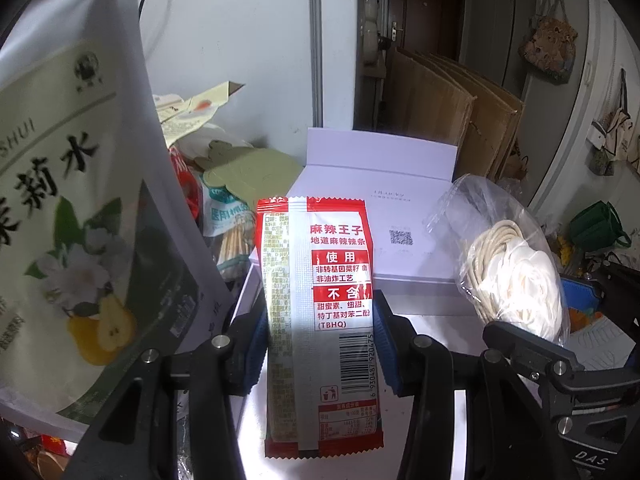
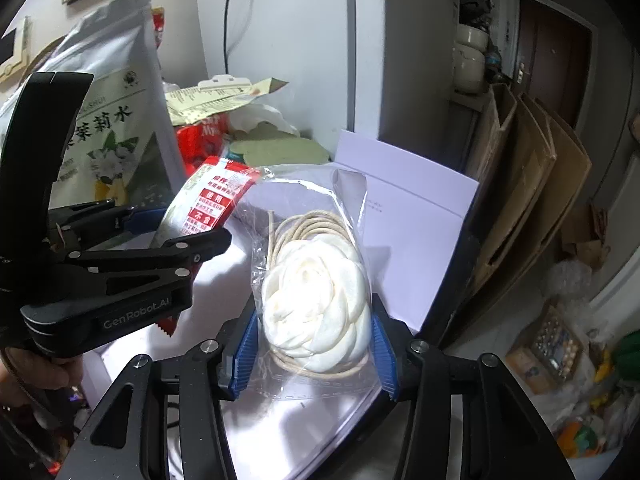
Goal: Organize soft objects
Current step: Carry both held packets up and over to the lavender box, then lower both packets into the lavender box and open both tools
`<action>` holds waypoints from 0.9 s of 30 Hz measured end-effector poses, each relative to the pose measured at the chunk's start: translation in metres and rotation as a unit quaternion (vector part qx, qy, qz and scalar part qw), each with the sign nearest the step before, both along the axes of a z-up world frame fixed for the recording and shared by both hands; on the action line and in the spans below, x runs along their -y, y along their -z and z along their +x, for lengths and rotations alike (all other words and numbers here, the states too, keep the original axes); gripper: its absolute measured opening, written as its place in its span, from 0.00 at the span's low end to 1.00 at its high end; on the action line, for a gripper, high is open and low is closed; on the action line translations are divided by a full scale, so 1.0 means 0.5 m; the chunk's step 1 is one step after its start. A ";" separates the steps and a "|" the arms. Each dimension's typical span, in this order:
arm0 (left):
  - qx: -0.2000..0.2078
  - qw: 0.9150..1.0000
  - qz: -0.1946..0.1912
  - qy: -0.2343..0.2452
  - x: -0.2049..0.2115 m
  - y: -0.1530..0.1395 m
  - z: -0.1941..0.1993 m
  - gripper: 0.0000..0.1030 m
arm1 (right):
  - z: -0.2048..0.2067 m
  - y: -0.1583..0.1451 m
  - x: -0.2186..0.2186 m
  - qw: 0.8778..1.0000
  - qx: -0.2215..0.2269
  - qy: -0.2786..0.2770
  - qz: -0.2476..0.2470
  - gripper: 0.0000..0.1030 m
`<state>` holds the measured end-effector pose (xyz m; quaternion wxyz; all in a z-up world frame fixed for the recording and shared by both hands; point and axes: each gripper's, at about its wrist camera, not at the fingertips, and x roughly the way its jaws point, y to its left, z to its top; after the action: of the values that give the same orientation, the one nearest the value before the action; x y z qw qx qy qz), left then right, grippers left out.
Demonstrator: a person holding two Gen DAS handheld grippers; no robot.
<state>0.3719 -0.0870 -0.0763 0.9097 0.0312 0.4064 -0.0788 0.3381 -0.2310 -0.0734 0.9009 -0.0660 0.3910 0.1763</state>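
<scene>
Two packets up at once, one per claw, both lifted over the white box [image 1: 400, 216] so you can sort them off the clutter. Your left gripper [image 1: 320, 336] pinches the red snack packet [image 1: 320, 280] across its width, blue pads on both side edges, packet upright and back side facing the camera: barcode, white text panels, crimped ends, barely creased. Your right gripper [image 2: 314, 340] squeezes the clear bag [image 2: 316, 280] around its fat middle, where the white fabric flower and coiled cord give the pads something to bite. The loose film above the grip crumples and looks slippery, so hold there. Tall jasmine pouch [image 1: 72, 208] stands just left, near the pile of other packets.
</scene>
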 end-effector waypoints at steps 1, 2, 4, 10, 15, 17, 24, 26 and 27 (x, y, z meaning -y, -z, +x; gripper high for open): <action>-0.001 1.000 -0.001 0.000 0.000 0.002 0.002 0.45 | 0.003 0.001 -0.001 1.000 -0.001 0.001 -0.001 0.50; 0.000 1.000 -0.002 -0.001 0.000 0.003 0.002 0.45 | 0.007 0.004 -0.001 1.000 -0.003 0.002 -0.002 0.52; 0.002 1.000 -0.006 0.002 0.001 0.005 0.004 0.45 | 0.006 0.006 -0.003 1.000 -0.006 0.004 -0.004 0.52; -0.004 1.000 0.005 -0.010 0.001 -0.002 0.018 0.49 | 0.009 0.001 -0.002 1.000 -0.008 0.007 -0.008 0.58; 0.014 0.999 0.019 -0.029 0.001 -0.023 0.005 0.79 | 0.005 -0.008 0.002 1.000 -0.005 0.016 -0.015 0.62; 0.021 0.999 0.021 -0.028 0.001 -0.032 -0.001 0.79 | 0.001 -0.012 0.005 1.000 -0.002 0.019 -0.016 0.65; 0.036 0.999 0.017 -0.025 0.007 -0.074 -0.029 0.79 | -0.016 -0.041 0.019 0.999 0.010 0.030 -0.013 0.65; 0.043 0.999 0.016 -0.024 0.008 -0.091 -0.039 0.79 | -0.023 -0.057 0.023 0.999 0.017 0.034 -0.010 0.65; 0.048 0.998 0.016 -0.023 0.009 -0.101 -0.045 0.79 | -0.027 -0.063 0.025 0.999 0.020 0.035 -0.008 0.65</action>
<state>0.3495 -0.0917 -0.0257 0.9292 0.0395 0.3642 -0.0495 0.3248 -0.2435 -0.0417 0.9135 -0.0630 0.3767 0.1401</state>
